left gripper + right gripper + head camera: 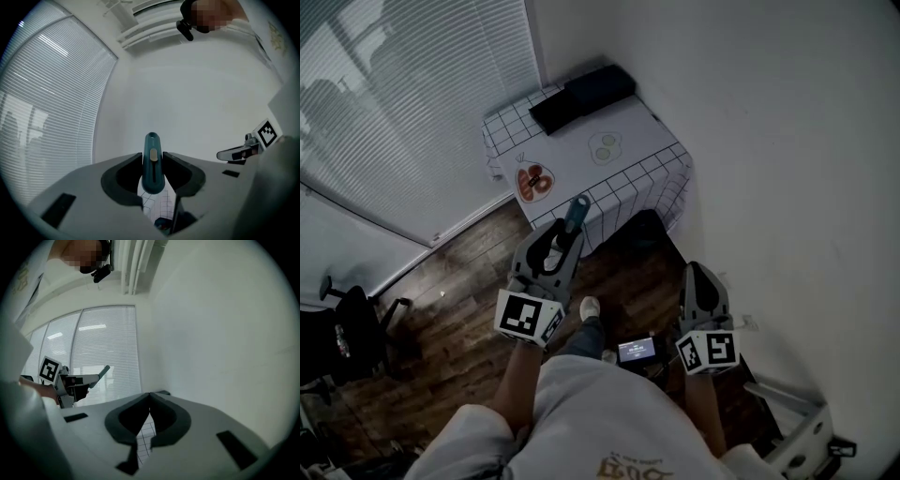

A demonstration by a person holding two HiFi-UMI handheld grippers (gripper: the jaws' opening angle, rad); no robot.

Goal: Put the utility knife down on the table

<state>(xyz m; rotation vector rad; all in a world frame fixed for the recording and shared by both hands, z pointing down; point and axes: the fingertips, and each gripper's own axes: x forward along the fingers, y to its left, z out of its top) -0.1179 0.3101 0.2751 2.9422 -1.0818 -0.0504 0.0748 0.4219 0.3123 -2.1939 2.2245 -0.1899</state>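
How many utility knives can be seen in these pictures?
1. The utility knife is clamped between the jaws of the left gripper, not yet down on the table. The right gripper is shut and empty. None else shows.

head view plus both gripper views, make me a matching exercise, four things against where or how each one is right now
1 utility knife
2 right tongs
3 dark box
4 table

a shut, nothing in them
b at the table's far edge
c under a white checked cloth
d gripped in the left tongs

Pairs: 1-d, 2-a, 3-b, 4-c
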